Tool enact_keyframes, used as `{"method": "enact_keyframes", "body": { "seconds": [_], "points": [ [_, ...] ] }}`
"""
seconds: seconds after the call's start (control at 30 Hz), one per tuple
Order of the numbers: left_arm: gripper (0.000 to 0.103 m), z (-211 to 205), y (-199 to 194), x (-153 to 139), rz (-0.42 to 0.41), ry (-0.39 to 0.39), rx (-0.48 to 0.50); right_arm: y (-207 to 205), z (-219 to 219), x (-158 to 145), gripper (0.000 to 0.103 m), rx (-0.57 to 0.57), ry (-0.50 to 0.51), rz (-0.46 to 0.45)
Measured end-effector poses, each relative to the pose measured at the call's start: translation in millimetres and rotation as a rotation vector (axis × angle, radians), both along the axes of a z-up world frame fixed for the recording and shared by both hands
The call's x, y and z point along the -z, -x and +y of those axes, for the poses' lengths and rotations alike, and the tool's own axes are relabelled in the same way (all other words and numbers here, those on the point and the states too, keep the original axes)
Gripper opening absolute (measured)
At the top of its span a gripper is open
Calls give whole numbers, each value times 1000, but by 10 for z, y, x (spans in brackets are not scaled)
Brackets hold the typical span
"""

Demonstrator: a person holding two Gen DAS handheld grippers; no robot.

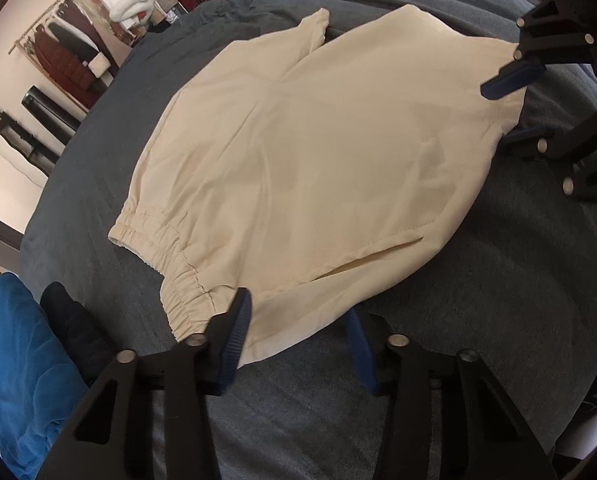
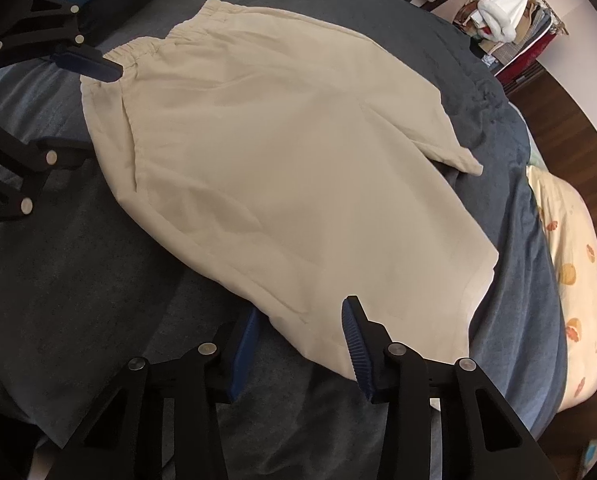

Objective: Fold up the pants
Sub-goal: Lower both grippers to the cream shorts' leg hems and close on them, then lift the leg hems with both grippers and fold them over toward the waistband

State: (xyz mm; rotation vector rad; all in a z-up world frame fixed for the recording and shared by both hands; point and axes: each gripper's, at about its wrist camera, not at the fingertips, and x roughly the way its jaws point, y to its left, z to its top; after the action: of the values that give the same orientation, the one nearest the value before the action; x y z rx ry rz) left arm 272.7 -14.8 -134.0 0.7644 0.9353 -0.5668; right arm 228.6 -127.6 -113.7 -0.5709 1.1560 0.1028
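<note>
On dark blue bedspread (image 1: pixel 98 152), cream shorts (image 1: pixel 318 152) lie flat, unfolded. Left gripper (image 1: pixel 294 340) straddles the waistband corner at 6 o'clock; right gripper (image 2: pixel 298 344) straddles the hem; both part-spread, no pinch yet. All folds remain.

Cream pants (image 1: pixel 318 168), folded, flat on bed

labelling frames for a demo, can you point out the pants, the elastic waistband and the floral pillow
pants (image 1: pixel 318 160): left wrist view, on the flat middle of the cream fabric
elastic waistband (image 1: pixel 154 240): left wrist view, on the gathered edge
floral pillow (image 2: pixel 570 280): right wrist view, on its patterned top
</note>
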Motion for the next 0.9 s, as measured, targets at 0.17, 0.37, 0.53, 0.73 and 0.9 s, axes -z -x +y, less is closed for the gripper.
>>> {"method": "enact_keyframes", "body": {
  "seconds": [0.17, 0.37, 0.53, 0.73, 0.9],
  "points": [
    [27, 11, -26, -10, 21, 6, -19, -29, -134, 51, 24, 46, -10, 53],
    [9, 28, -88, -99, 55, 29, -59, -23, -180, -89, 6, 68, -11, 22],
    [6, 20, -144, -254, 63, 49, -101, -53, -237, -381, 5, 88, -27, -15],
    [5, 58, -322, -533, 57, 104, -165, -238, -288, -789, 4, 110, -36, -110],
    [4, 98, -510, -753, 44, 142, -185, -505, -340, -1070, 4, 86, -40, -168]
  ]
}}
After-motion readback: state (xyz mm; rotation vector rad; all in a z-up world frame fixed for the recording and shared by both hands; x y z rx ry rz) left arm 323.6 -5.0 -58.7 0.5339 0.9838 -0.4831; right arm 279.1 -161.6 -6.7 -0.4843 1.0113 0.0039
